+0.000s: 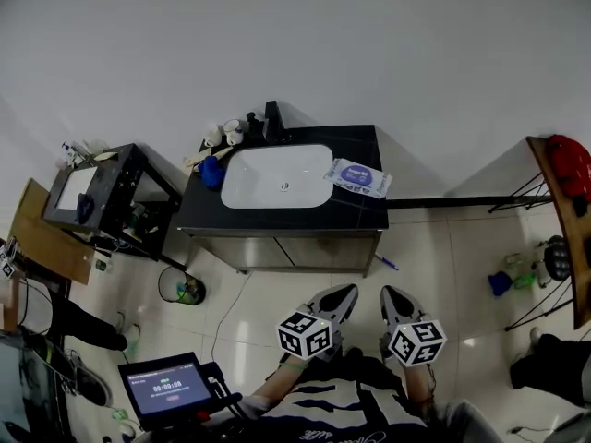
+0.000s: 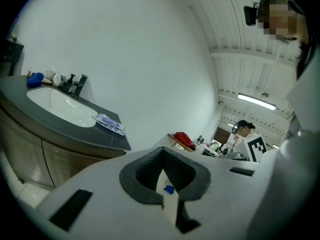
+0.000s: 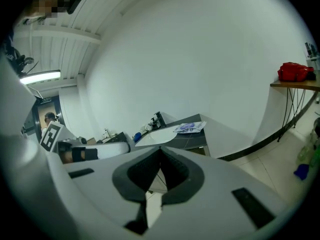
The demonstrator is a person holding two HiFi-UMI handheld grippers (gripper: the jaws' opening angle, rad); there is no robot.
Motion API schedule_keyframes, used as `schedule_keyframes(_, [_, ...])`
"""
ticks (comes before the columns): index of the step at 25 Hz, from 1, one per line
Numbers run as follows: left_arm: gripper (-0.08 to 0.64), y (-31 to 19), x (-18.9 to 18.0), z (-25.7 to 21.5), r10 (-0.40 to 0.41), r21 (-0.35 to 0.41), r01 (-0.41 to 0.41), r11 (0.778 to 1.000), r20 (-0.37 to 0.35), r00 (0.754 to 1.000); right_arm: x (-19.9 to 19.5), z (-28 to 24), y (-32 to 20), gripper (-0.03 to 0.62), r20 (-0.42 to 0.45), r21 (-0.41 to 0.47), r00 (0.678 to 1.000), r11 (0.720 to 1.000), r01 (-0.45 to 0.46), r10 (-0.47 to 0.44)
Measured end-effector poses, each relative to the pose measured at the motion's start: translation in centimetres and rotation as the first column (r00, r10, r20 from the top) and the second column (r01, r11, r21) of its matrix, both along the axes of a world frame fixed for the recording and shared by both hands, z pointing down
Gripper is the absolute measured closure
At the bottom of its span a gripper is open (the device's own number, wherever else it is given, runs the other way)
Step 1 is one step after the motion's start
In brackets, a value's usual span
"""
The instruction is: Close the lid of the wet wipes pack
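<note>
The wet wipes pack (image 1: 357, 176), white with a purple label, lies flat on the dark counter (image 1: 362, 212) to the right of the white basin (image 1: 275, 175). It also shows far off in the left gripper view as the pack (image 2: 109, 122) and in the right gripper view as the pack (image 3: 190, 127). Whether its lid is up is too small to tell. My left gripper (image 1: 345, 293) and right gripper (image 1: 391, 294) hang side by side over the floor, well short of the vanity. Both are shut and hold nothing; each one's pads meet at the tip, at the left gripper (image 2: 162, 151) and the right gripper (image 3: 161, 149).
A black faucet (image 1: 273, 118), small bottles (image 1: 226, 134) and a blue object (image 1: 211, 172) crowd the counter's back left. A black cart (image 1: 102, 192) and a bin (image 1: 180, 287) stand left of the vanity. A timer tablet (image 1: 166, 388) is at lower left, a shelf with a red bag (image 1: 568, 164) at right.
</note>
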State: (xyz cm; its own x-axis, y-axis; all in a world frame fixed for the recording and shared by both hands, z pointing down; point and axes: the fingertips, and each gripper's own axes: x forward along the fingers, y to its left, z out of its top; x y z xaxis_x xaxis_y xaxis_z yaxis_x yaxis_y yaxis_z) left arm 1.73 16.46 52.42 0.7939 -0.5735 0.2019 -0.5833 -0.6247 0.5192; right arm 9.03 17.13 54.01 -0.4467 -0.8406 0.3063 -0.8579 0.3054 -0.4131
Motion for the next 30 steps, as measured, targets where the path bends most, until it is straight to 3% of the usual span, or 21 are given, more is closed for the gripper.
schedule_keyframes(4, [0.560, 3.7, -0.6, -0.9, -0.037, 0.030, 0.037, 0.999, 0.025, 0.999, -0.7, -0.9, 3.1, 0.594, 0.027, 0.032, 0.999, 0.999, 0.028, -0.029])
schedule_keyframes(10, [0.560, 3.1, -1.3, -1.7, -0.065, 0.044, 0.064, 0.997, 0.024, 0.998, -2.0, -1.4, 3.2, 0.595, 0.047, 0.047, 0.997, 0.997, 0.057, -0.060])
schedule_keyframes(16, [0.560, 3.4, -0.9, -1.5, -0.049, 0.050, 0.048, 0.998, 0.014, 0.999, -1.9, -1.4, 3.0, 0.594, 0.042, 0.068, 0.998, 0.996, 0.051, -0.054])
schedule_keyframes(30, [0.560, 3.7, -4.0, -1.9, -0.016, 0.050, 0.015, 0.999, 0.008, 1.000, -4.2, -2.4, 3.6, 0.594, 0.027, 0.076, 1.000, 0.997, -0.007, 0.005])
